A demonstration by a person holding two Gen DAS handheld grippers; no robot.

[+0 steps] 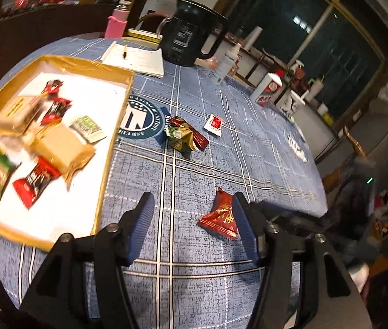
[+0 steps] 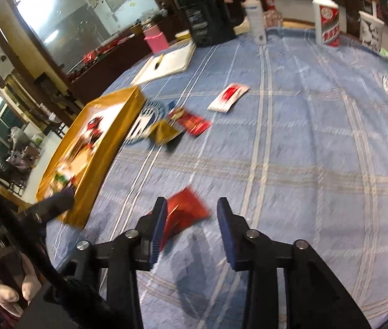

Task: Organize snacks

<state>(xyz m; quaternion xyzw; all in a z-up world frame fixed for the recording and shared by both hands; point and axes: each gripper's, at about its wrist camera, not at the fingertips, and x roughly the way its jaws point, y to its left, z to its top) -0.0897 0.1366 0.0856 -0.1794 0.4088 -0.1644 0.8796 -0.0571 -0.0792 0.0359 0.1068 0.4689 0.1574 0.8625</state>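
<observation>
We're sitting with both grippers (image 1: 192,219) (image 2: 191,226) released, tray (image 1: 117,67) half filled, four snacks (image 1: 222,215) lying loose nearby.

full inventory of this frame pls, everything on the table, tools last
tray: 1, gold rim, white floor, table's left side
snacks in tray: about eight, red, green, tan, blurred
red triangular snack: 1, on the cloth, near both tools
crumpled wrappers: 2 or 3, green-gold and dark red, beside the tray
flat sachet: 1, red and white, mid-table
notepad with pen: 1, white, far side
kettle: 1, black, far side
pink bottle: 1, far edge
spray bottle: 1, white, right of the kettle
liquor bottle: 1, white with red label, far right
tablecloth: 1, blue plaid
left tool: open, empty
right tool: open, empty
</observation>
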